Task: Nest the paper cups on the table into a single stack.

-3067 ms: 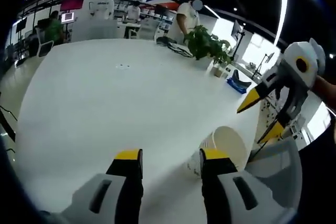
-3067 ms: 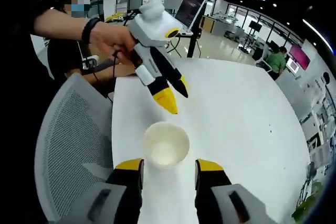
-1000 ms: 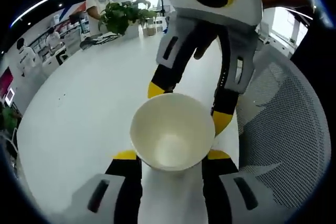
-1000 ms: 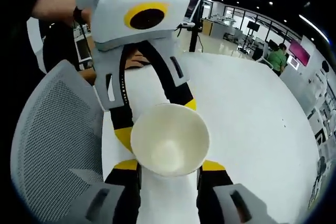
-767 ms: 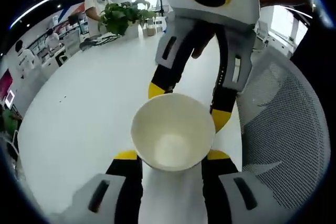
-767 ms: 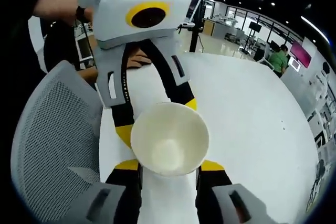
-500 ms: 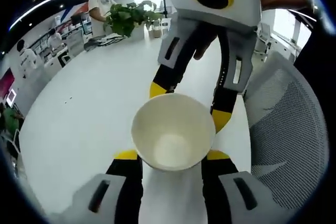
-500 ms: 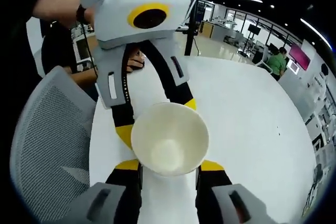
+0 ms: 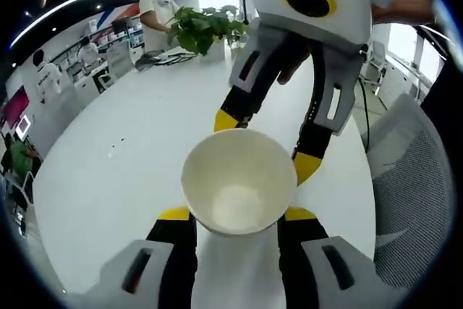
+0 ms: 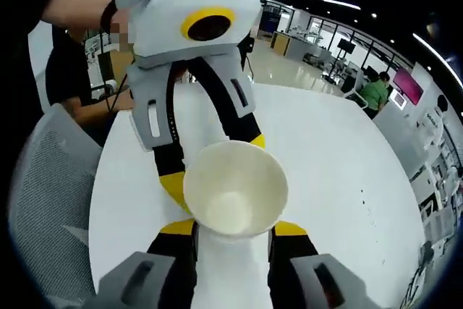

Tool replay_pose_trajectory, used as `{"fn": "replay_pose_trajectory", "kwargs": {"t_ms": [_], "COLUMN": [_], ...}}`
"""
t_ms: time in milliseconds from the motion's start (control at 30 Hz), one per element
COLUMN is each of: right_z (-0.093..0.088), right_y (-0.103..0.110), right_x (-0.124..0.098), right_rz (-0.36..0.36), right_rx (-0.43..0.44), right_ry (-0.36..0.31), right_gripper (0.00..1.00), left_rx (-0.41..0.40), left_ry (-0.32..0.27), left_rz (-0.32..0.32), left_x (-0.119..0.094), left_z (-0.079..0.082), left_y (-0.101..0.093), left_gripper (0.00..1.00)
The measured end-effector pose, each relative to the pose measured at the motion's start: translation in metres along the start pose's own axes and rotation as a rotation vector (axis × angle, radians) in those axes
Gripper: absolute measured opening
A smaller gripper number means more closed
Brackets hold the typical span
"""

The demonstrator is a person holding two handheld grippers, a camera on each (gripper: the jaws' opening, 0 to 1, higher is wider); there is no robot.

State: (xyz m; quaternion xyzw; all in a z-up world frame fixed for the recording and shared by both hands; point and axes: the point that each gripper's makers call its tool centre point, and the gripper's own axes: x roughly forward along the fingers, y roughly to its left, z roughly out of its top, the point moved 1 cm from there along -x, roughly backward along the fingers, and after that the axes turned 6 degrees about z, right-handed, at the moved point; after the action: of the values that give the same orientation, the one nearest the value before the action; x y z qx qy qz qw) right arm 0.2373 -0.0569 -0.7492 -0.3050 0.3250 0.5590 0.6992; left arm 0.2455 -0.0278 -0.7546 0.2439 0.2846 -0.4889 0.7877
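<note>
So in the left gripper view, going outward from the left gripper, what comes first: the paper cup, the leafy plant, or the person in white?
1. Paper cup, between the left gripper's jaws.
2. Leafy plant, far across the white table, near its far edge.
3. Person in white, standing behind the plant.

In the left gripper view, a paper cup (image 9: 237, 189) sits between the left tool (image 9: 237, 215) below and the right tool (image 9: 266, 142) beyond it, above the surface (image 9: 123, 171). A mesh chair (image 9: 416, 193) stands to the right; a plant (image 9: 206, 30) sits at the surface's far edge.

In the right gripper view, the paper cup (image 10: 235, 187) lies between the right tool (image 10: 233, 228) and the left tool (image 10: 210, 164) opposite.
</note>
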Motion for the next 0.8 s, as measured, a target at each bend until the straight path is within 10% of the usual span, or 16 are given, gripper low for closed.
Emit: {"fn": "replay_pose_trajectory", "kwargs": {"t_ms": [800], "right_z": [-0.017], "right_y": [-0.019], "right_x": [0.024], "right_rz": [0.029], "right_rx": [0.003], "right_ry": [0.038], "right_gripper": [0.35], "left_rx": [-0.002], "left_ry": [0.035], "left_rz": [-0.003], "left_x": [0.025], "left_z": [-0.011], "left_y": [0.013], "left_gripper": [0.43]}}
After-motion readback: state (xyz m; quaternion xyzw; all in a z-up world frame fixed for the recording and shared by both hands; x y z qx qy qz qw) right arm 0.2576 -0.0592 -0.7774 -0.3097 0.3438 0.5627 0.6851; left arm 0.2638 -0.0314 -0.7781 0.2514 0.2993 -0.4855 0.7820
